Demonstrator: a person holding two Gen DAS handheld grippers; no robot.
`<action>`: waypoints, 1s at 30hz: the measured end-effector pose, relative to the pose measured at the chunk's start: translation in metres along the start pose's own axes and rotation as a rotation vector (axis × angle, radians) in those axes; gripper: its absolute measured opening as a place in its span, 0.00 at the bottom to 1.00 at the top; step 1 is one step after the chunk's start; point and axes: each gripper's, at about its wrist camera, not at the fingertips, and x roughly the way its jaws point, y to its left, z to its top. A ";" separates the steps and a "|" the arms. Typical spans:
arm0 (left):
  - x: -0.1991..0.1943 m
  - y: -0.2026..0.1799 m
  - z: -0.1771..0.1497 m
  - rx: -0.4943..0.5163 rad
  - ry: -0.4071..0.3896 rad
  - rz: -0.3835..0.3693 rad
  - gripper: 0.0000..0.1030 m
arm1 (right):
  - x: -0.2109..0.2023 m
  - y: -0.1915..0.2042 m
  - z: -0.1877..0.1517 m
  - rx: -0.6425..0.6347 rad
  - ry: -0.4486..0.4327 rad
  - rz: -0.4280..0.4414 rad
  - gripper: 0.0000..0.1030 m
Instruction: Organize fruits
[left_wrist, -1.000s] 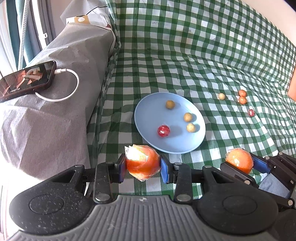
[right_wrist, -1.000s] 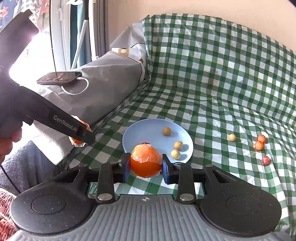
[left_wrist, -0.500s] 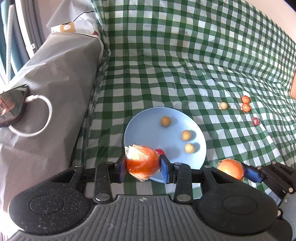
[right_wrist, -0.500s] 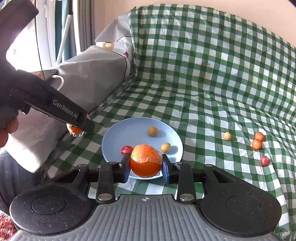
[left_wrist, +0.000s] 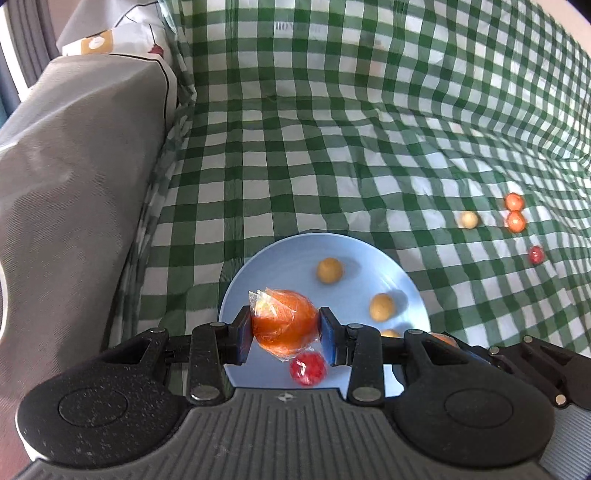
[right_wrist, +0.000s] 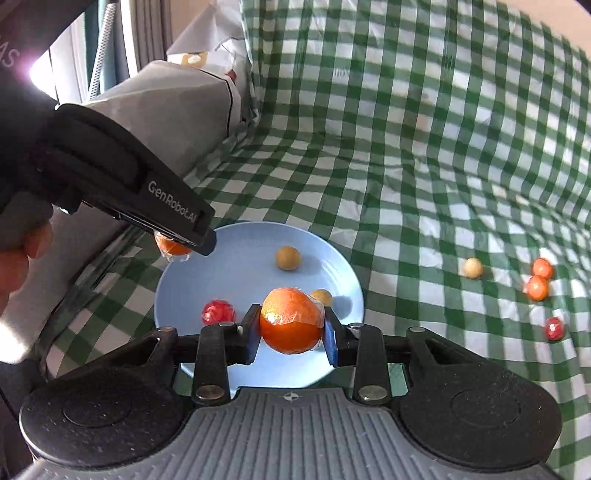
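Observation:
My left gripper is shut on a plastic-wrapped orange and holds it over the left part of the blue plate. My right gripper is shut on a second wrapped orange above the plate's near part. The plate holds yellow balls and a red ball. On the checked cloth to the right lie a pale ball, two orange balls and a red ball. The left gripper body shows in the right wrist view.
A grey covered block rises along the left side of the green checked cloth. The cloth climbs a back wall behind the plate. A hand holds the left gripper at the far left.
Both grippers have moved forward with their oranges, from short of the plate to over it. The phone on the grey block has left the left wrist view.

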 end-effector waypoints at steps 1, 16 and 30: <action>0.005 0.000 0.001 0.004 0.005 0.003 0.40 | 0.005 -0.001 0.001 0.003 0.007 0.001 0.34; 0.006 0.010 0.009 0.019 -0.096 0.023 1.00 | 0.042 -0.008 0.017 -0.019 0.025 0.021 0.55; -0.096 0.037 -0.083 -0.038 -0.019 0.090 1.00 | -0.080 0.003 -0.019 0.056 0.012 0.010 0.96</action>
